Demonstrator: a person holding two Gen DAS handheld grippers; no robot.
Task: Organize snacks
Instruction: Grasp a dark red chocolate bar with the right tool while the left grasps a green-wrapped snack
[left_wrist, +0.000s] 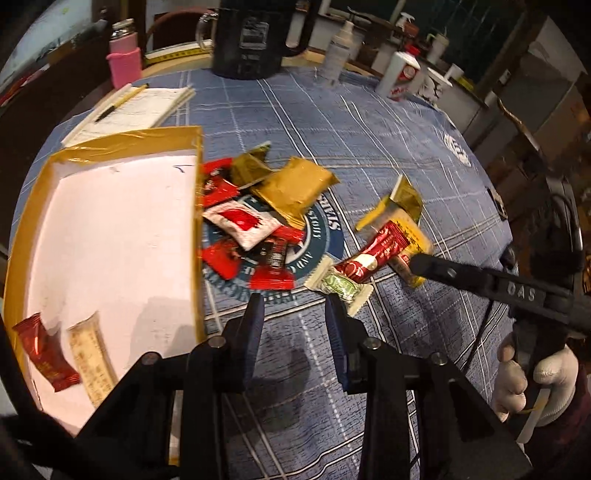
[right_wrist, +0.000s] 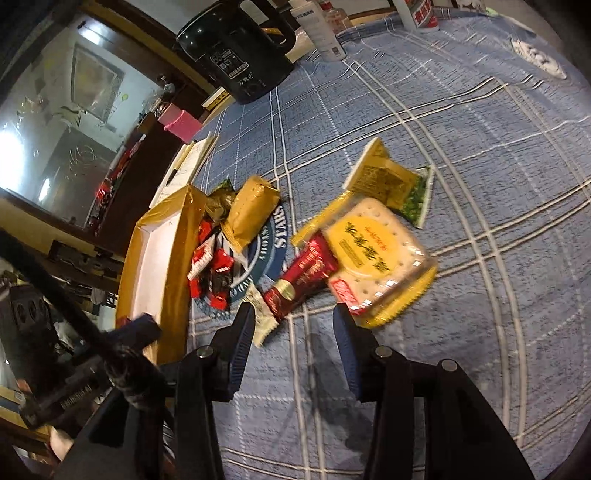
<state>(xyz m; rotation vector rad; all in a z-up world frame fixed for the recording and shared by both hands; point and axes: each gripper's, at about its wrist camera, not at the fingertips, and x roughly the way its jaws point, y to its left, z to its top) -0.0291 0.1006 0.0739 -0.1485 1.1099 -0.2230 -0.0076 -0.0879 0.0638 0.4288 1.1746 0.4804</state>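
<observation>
Two snacks so far: a dark red packet (left_wrist: 46, 352) and a pale bar (left_wrist: 92, 363) lie inside my box (left_wrist: 110, 144), at the corner nearest me.
Box: white floor, tape-yellow rim, on the table (left_wrist: 369, 122); I use it as my landmark.
Main pile: red, white and gold wrappers (left_wrist: 255, 221) heaped just beside the box's long wall, on the cloth's round emblem.
Outliers: a red stick pack (right_wrist: 301, 278), a yellow cracker pack (right_wrist: 373, 254) and a yellow-green sachet (right_wrist: 391, 181) lie beyond the pile, farther from the box; a green-and-white candy (left_wrist: 341, 288) lies between them and the pile.
Left tool (left_wrist: 295, 308): fingers narrowly apart, nothing between them, hanging over bare cloth just beside the box, short of the candy.
Right tool (right_wrist: 293, 317): fingers part-open and empty, tips at the near ends of the stick pack and cracker pack; I cannot tell whether they touch.
Step in hand: I judge this the reach for the next snack, most still unsorted.
Next move: lower one tool over a single wrapper, close on it alone, then carry it over the box wall.
</observation>
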